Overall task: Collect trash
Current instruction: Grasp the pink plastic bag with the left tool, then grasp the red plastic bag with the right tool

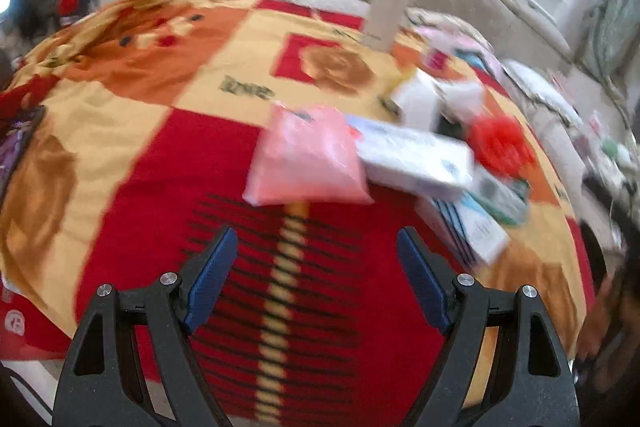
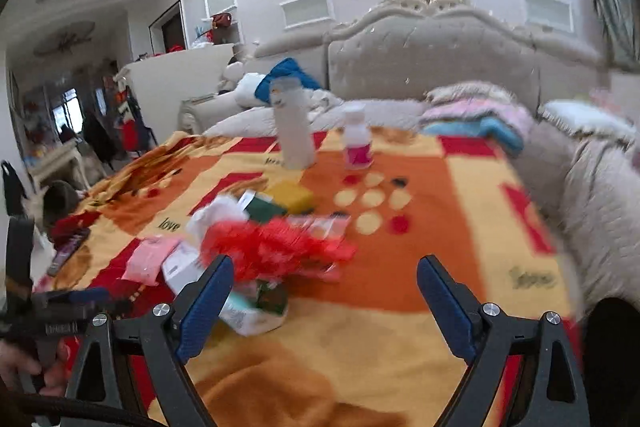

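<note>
A heap of trash lies on a red, orange and yellow blanket (image 1: 160,131). It holds a pink plastic packet (image 1: 308,159), a white box (image 1: 416,159), a crumpled red plastic bag (image 1: 500,143) and more small cartons (image 1: 468,227). My left gripper (image 1: 318,233) is open and empty, just short of the pink packet. In the right wrist view the red bag (image 2: 276,247) lies just beyond the left finger of my right gripper (image 2: 325,261), which is open and empty. The pink packet (image 2: 150,259) and the white box (image 2: 182,267) lie to its left.
A tall pale bottle (image 2: 292,123) and a small pink-labelled bottle (image 2: 357,139) stand at the blanket's far side, with a yellow block (image 2: 292,197) nearer. A beige tufted sofa back (image 2: 432,67) and folded towels (image 2: 476,119) lie behind. A phone (image 2: 66,251) rests at the left edge.
</note>
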`<state>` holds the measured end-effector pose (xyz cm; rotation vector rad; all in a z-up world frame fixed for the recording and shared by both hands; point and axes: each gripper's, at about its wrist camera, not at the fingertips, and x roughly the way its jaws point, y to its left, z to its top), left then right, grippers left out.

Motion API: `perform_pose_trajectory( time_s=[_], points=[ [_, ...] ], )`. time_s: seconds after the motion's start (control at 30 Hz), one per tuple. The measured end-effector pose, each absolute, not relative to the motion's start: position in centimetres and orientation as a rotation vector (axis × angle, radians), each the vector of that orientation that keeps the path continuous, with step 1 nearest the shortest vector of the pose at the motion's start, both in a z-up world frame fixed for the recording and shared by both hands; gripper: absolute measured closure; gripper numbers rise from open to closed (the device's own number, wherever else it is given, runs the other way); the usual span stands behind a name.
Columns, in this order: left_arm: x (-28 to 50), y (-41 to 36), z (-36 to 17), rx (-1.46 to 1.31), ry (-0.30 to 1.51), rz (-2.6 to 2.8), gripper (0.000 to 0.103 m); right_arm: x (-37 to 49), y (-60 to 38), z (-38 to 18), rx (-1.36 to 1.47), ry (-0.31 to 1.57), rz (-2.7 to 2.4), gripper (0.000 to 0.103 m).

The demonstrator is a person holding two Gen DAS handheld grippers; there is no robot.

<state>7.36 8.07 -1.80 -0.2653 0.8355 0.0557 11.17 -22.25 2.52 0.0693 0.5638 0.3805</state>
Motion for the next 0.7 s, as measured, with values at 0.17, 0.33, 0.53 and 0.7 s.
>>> perform_pose_trajectory(
  time_s=[0.17,0.33,0.53,0.7],
  points=[
    [9.9,10.4,-1.7,-0.288,0.834,0.106,0.022,11.0,-20.5,2.2,0.080,0.573,0.485,0.012],
    [13.1,9.6,-2.0,-0.230,0.836,0.071,0.022,10.2,-18.9,1.4,0.065,0.614,0.592,0.012],
    [15.1,9.9,-3.3,-0.261,0.844,0.066,0.044,9.4,-17.9,1.6,0.110,0.592,0.754,0.012],
    [13.0,10.7,-2.8,-0.249,0.824,0.099,0.077,11.4,-16.3,0.8,0.117,0.611,0.788,0.025]
  ],
)
